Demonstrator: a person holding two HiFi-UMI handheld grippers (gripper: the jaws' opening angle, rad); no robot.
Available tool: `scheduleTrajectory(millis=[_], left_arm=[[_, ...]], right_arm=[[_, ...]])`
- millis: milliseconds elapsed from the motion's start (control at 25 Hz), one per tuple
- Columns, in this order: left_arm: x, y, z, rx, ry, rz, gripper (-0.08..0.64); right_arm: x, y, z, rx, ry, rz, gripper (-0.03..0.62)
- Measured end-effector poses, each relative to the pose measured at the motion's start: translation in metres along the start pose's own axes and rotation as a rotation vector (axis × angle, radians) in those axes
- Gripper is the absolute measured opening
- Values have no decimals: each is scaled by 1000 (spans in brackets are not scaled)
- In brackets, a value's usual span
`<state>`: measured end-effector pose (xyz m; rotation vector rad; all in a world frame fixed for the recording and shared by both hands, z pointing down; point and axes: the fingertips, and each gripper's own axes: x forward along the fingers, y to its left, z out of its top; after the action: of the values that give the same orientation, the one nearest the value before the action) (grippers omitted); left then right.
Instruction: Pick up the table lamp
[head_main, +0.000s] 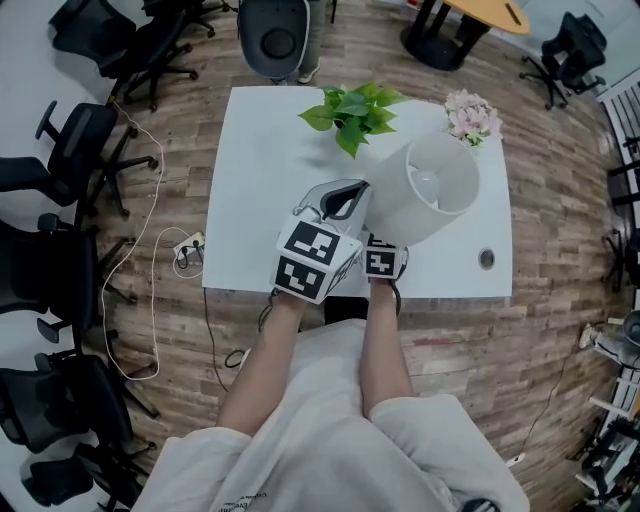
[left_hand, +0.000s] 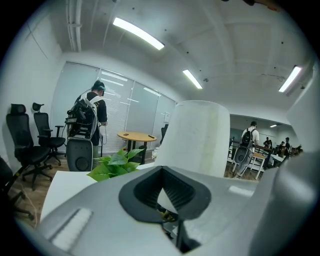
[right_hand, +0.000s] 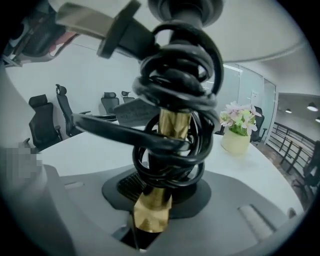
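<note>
The table lamp's white shade (head_main: 425, 195) hangs tilted over the right half of the white table (head_main: 255, 190), open end up. Its brass stem (right_hand: 172, 130), wound with a black cord (right_hand: 175, 90), runs between the jaws of my right gripper (right_hand: 150, 220), which is shut on it. In the head view, the right gripper (head_main: 385, 252) sits below the shade, with its fingertips hidden by it. My left gripper (head_main: 342, 200) is just left of the shade, jaws together with nothing clearly between them. From the left gripper (left_hand: 165, 200) view, the shade (left_hand: 195, 137) rises close ahead.
A green leafy plant (head_main: 352, 112) and a pot of pale pink flowers (head_main: 472, 117) stand at the table's far edge. A cable hole (head_main: 486, 259) lies near the front right corner. Black office chairs (head_main: 70, 150) and a floor cable (head_main: 150, 230) are at the left.
</note>
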<state>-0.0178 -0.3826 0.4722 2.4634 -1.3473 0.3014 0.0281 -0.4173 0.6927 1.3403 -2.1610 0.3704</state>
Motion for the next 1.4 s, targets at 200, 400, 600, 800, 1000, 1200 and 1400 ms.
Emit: scheduleTrajectory(millis=[200,400,600,800,1000,1200,1400], left_arm=[[-3,-13,10,3,-8,-35,0],[-11,-20,10,-1,3,-71,0],[-22,-32,12,7,12,-115,0],[-35,-39,12,17,18,-153,0],[-49,-45,10,10,9,-184,0],[-64,-48,9,29,-1,-203,0],[-85,-43,5,50,-7,-206,0]], right_arm=[[-21,7,-3,18,52,18,147],[-45,6,-11,48,102,-3,144],[-66,4,-28,73,154,-11,142],[-97,15,-17,102,157,-26,141],[-119,22,-17,115,118,-47,136],[-133,33,-18,147,107,-50,133],[-149,44,-17,171,119,-59,135]])
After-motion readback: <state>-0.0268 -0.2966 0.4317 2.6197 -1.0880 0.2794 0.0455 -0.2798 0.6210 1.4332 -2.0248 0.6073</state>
